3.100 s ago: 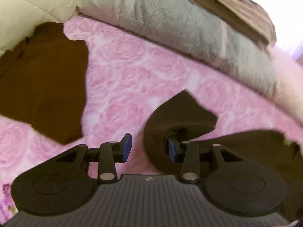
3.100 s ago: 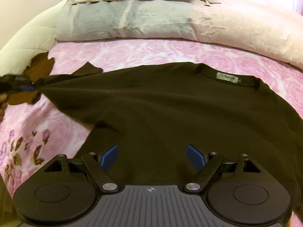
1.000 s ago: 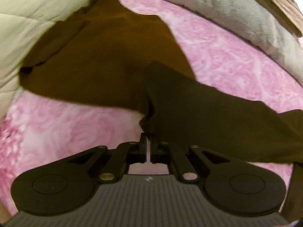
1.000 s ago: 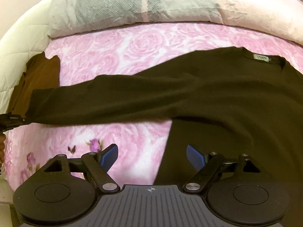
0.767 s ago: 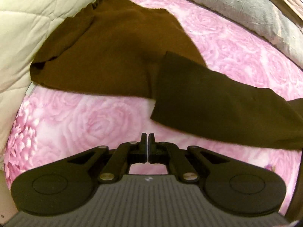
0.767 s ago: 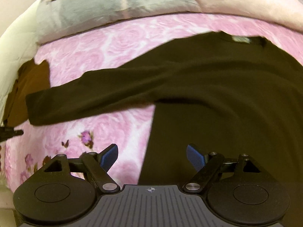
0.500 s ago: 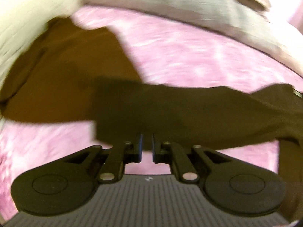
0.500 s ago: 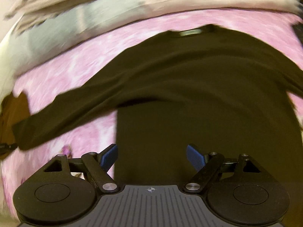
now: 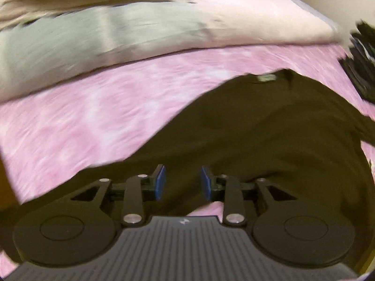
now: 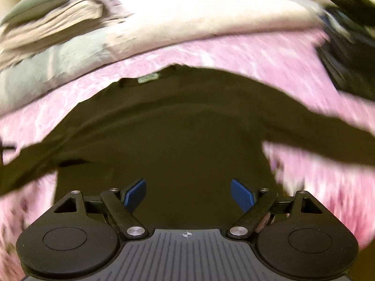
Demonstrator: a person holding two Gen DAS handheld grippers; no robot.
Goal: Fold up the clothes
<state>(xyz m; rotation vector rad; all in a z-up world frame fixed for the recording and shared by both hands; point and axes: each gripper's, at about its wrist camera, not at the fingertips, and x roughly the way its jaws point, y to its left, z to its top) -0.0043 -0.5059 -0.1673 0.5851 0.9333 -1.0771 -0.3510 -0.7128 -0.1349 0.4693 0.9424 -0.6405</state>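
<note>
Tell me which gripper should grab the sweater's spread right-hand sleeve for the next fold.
Right, probably. The right gripper is open wide over the sweater, whose sleeve stretches out on its side. The left gripper, jaws opening and empty, hangs over the opposite sleeve.

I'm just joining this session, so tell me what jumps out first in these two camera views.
A dark sweater lies spread flat on the pink rose bedspread, sleeves out, neck label toward the folded bedding. Both the left gripper, its jaws opening, and the right gripper hang empty above it.
</note>
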